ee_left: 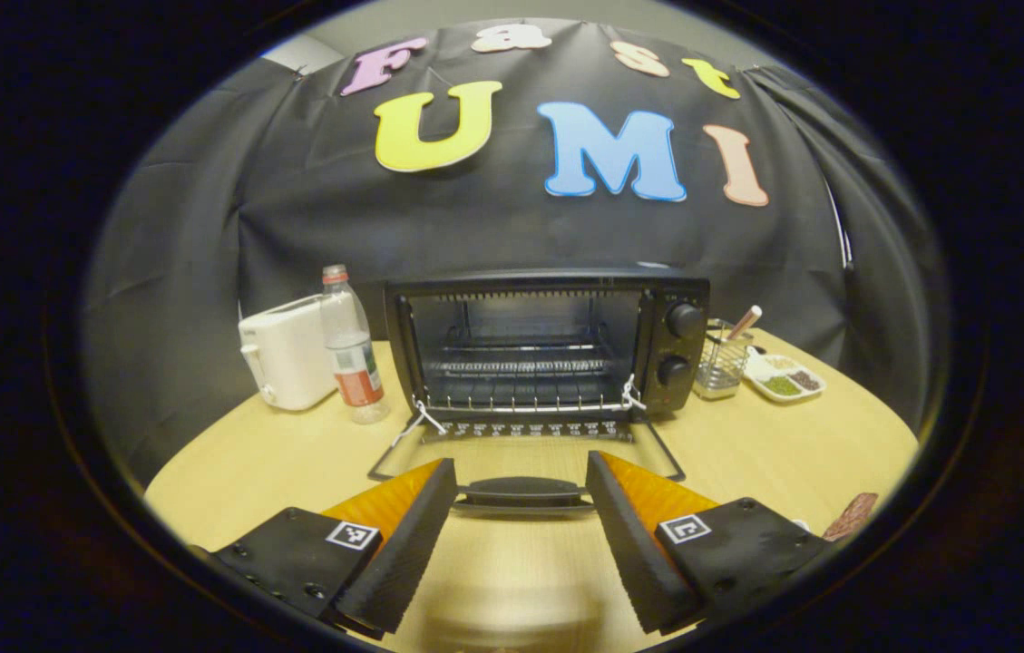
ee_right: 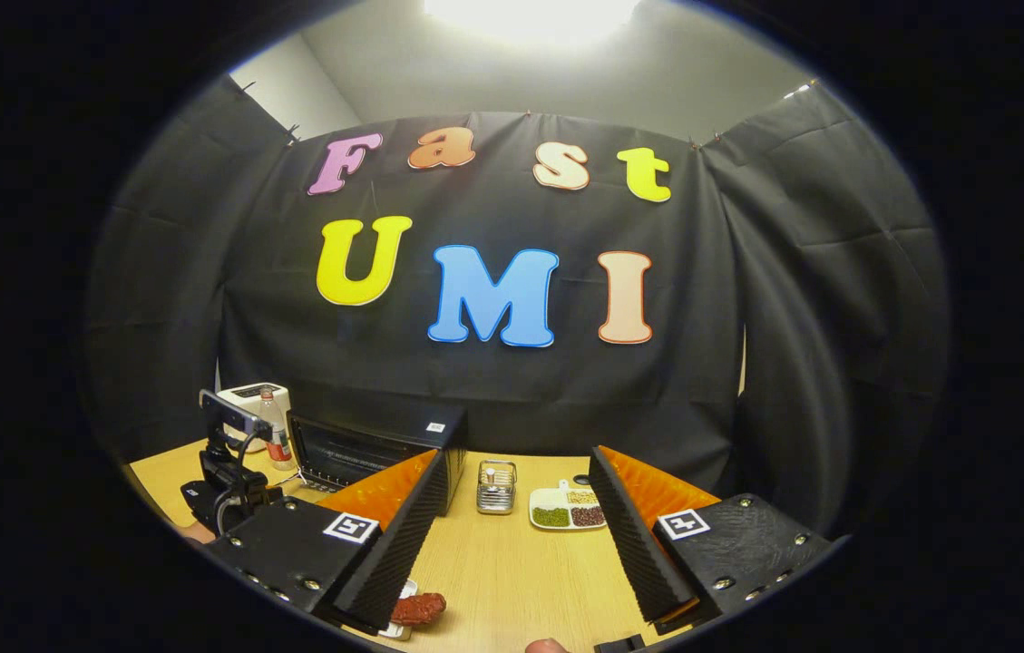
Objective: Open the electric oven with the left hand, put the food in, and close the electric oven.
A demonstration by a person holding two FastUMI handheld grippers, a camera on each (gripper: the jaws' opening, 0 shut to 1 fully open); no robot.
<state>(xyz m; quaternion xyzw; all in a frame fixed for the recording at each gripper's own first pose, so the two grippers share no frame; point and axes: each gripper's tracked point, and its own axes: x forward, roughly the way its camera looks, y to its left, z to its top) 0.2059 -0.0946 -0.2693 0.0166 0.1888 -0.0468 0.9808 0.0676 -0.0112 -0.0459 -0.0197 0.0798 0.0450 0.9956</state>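
- Black electric oven (ee_left: 548,349) at the back of the pale wooden table (ee_left: 747,453); its glass door (ee_left: 525,453) lies folded down flat, one wire rack (ee_left: 521,367) bare inside. Opening looks done; loading and closing remain.
- Left claw (ee_left: 521,494): fingers spread wide either side of the door's black handle (ee_left: 521,492), not pressing it.
- One reddish-brown piece of food (ee_right: 418,608) on the table well in front of the oven, ungrasped.
- Right claw (ee_right: 516,535): wide open, empty.
- Beside the oven: one white toaster (ee_left: 287,352), one clear bottle (ee_left: 351,349), one wire holder (ee_left: 722,363), one divided white dish (ee_left: 784,376).
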